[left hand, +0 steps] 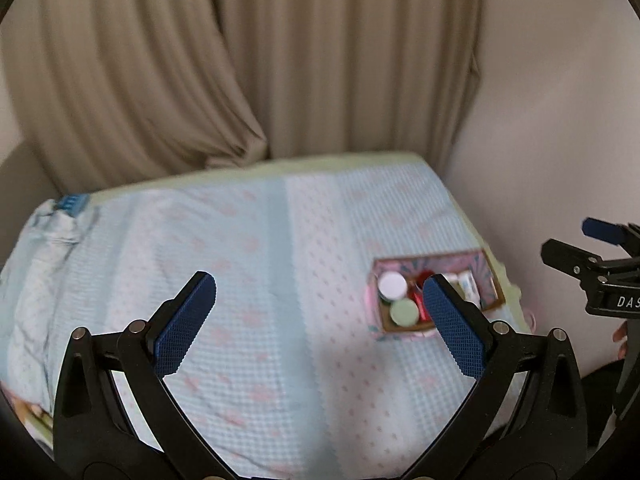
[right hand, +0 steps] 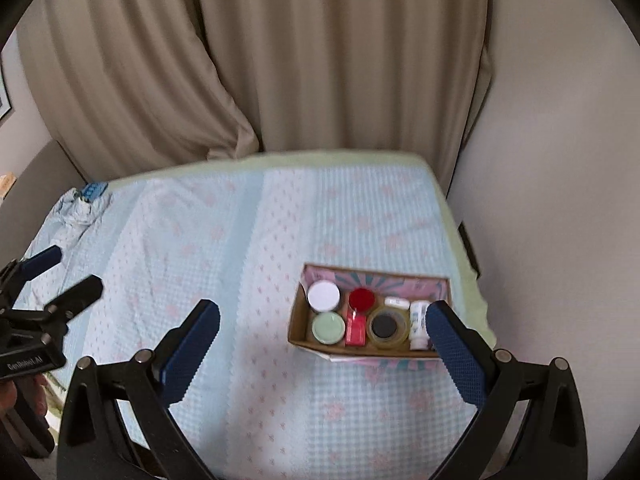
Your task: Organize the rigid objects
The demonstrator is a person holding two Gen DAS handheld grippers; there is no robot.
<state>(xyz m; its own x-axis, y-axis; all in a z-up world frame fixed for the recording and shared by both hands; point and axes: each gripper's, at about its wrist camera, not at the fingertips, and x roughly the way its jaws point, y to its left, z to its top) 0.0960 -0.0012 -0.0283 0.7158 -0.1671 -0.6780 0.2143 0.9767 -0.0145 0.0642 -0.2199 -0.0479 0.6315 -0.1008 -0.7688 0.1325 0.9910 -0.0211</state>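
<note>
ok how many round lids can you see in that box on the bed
3: white lid back left, green lid front left, red lid back middle of the box. Others may be hidden.

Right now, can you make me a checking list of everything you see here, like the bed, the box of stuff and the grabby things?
Surface: bed cover, pale blue with pink marks, wrinkled at the far left.
Job's things: cardboard box holds a white-lidded jar, green-lidded jar, red-lidded jar, red packet, tape roll and white bottle.
Clutter: small blue object at the far left corner; too blurred to name.
Grippers: left hand-held gripper open, empty; right hand-held gripper open, empty.
Cables: nothing seen.
Surroundings: beige curtain behind, pale wall on the right.
</note>
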